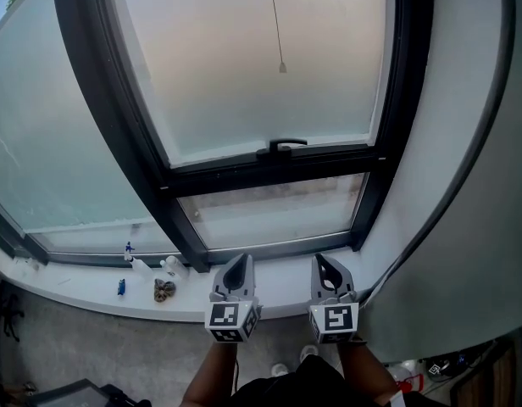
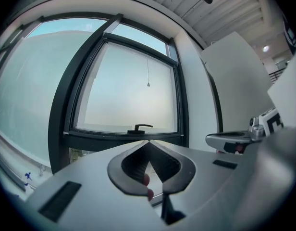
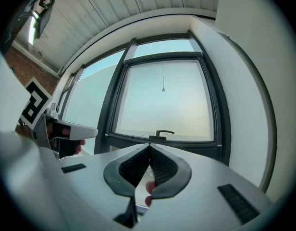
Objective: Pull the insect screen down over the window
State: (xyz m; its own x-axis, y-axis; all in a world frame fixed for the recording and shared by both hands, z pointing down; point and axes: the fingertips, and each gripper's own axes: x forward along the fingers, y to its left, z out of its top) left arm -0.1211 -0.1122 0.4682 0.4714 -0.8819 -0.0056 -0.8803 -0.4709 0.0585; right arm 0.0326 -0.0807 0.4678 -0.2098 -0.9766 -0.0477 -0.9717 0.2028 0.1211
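A dark-framed window (image 1: 397, 75) with a frosted pane fills the view ahead. A thin pull cord with a small weight (image 1: 282, 68) hangs in front of the upper pane; it also shows as the cord weight (image 2: 148, 84) and the cord weight (image 3: 163, 89). A black handle (image 1: 282, 147) sits on the sash's lower rail. My left gripper (image 1: 241, 259) and right gripper (image 1: 322, 261) are held side by side low over the sill, far below the cord. Both are shut with nothing between the jaws. The left gripper (image 2: 148, 142) and the right gripper (image 3: 149, 146) point at the window.
On the white sill (image 1: 91, 293) at the left stand small spray bottles (image 1: 134, 259), a blue item (image 1: 121, 287) and a brown clump (image 1: 164, 291). A white wall (image 1: 464, 142) closes in on the right. The person's shoes (image 1: 282, 368) show below.
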